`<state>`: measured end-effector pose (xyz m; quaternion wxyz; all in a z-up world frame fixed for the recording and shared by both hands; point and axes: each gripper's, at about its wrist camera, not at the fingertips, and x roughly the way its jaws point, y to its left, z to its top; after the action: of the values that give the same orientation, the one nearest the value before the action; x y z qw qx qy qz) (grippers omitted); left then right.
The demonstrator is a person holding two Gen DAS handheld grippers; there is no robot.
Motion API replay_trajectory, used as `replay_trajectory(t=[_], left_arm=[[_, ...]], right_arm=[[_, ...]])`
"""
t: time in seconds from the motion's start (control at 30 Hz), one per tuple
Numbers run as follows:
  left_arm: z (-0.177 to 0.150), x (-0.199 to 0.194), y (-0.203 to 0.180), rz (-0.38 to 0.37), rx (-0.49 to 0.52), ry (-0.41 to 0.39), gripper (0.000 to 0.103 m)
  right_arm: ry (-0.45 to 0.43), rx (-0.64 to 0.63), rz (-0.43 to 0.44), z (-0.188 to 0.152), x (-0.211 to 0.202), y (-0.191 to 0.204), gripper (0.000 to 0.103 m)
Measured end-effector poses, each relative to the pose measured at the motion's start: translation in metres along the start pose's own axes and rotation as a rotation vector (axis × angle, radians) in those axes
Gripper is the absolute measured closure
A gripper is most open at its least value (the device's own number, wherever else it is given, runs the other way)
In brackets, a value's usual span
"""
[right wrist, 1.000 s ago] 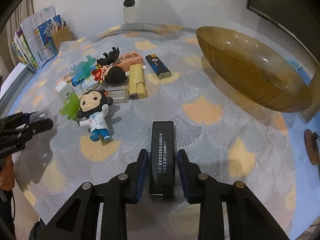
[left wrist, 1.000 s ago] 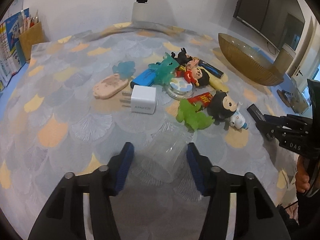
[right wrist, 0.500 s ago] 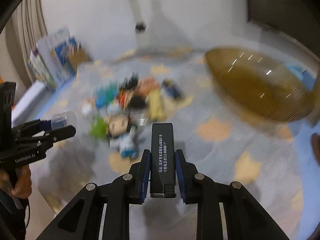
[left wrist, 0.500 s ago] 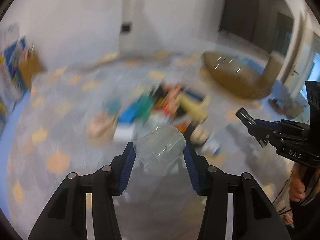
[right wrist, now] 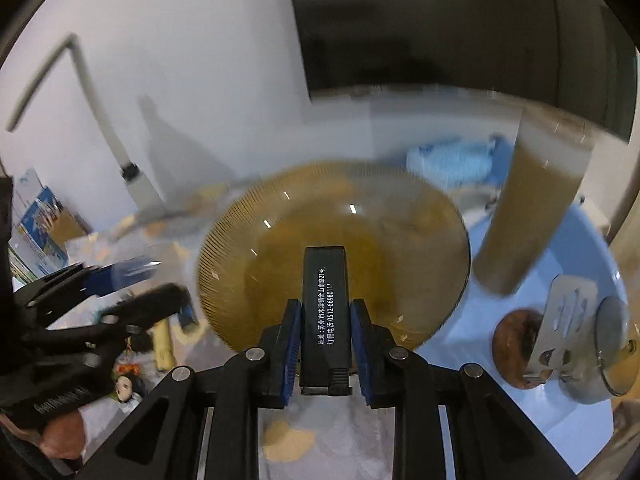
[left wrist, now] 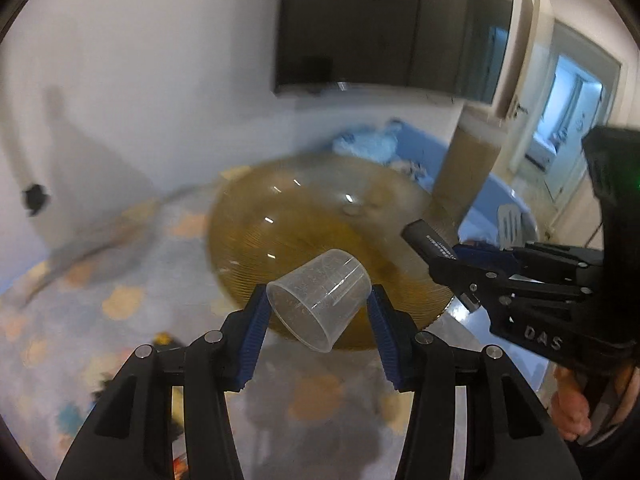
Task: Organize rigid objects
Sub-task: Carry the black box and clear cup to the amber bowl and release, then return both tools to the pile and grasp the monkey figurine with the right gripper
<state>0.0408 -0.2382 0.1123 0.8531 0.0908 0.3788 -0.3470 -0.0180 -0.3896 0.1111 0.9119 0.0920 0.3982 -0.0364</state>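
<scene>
My left gripper (left wrist: 318, 308) is shut on a clear plastic cup (left wrist: 320, 300), held on its side in the air at the near rim of the amber glass bowl (left wrist: 280, 232). My right gripper (right wrist: 325, 316) is shut on a black lighter (right wrist: 325, 300) with white print, raised in front of the same bowl (right wrist: 280, 240). In the left wrist view the right gripper (left wrist: 448, 258) and the lighter (left wrist: 424, 238) sit at the bowl's right edge. In the right wrist view the left gripper (right wrist: 132, 284) is blurred at the left.
Toys (right wrist: 128, 376) and a yellow item (right wrist: 164, 344) lie on the patterned cloth left of the bowl. A tall amber cylinder (right wrist: 528, 216), a metal object (right wrist: 560, 324) and a brown round thing (right wrist: 516, 344) stand right of the bowl on the blue surface.
Both grippers rose from the table with their objects and swung right toward the bowl. The cup left the cloth, gripped by the left fingers. The toy pile dropped out of view.
</scene>
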Motion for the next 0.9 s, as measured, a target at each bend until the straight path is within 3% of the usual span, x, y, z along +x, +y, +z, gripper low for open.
replay_trajectory(t=[0.17, 0.2, 0.23, 0.27, 0.3, 0.47, 0.6, 0.63, 0.77, 0.9], left_arm=[[-0.001, 0.027, -0.01, -0.017, 0.009, 0.047, 0.055], [0.0, 0.027, -0.013, 0.0, 0.017, 0.054, 0.051], [0.0, 0.027, -0.014, 0.03, 0.023, 0.059, 0.039], [-0.001, 0.022, -0.011, 0.042, 0.02, 0.05, 0.033], [-0.002, 0.015, -0.008, 0.033, 0.013, 0.037, 0.033], [-0.019, -0.05, 0.026, 0.036, -0.066, -0.061, 0.033], [-0.046, -0.108, 0.062, 0.117, -0.145, -0.133, 0.028], [-0.058, -0.125, 0.073, 0.147, -0.17, -0.154, 0.028], [-0.098, -0.171, 0.109, 0.226, -0.275, -0.204, 0.028], [-0.147, -0.196, 0.144, 0.301, -0.385, -0.196, 0.028]], right_arm=[[0.066, 0.007, -0.009, -0.001, 0.021, -0.013, 0.079], [0.073, 0.008, -0.01, -0.001, 0.025, -0.018, 0.079], [0.079, 0.01, -0.024, -0.001, 0.027, -0.019, 0.077], [0.091, 0.016, -0.042, 0.0, 0.026, -0.02, 0.075], [0.086, 0.02, -0.071, 0.001, 0.022, -0.023, 0.071], [-0.021, 0.078, -0.036, 0.0, -0.022, -0.037, 0.068], [-0.105, 0.075, -0.021, -0.002, -0.056, -0.028, 0.042], [-0.121, 0.06, -0.016, -0.004, -0.062, -0.021, 0.04], [-0.153, -0.004, 0.051, -0.013, -0.078, 0.017, 0.04], [-0.134, -0.082, 0.111, -0.032, -0.071, 0.063, 0.04]])
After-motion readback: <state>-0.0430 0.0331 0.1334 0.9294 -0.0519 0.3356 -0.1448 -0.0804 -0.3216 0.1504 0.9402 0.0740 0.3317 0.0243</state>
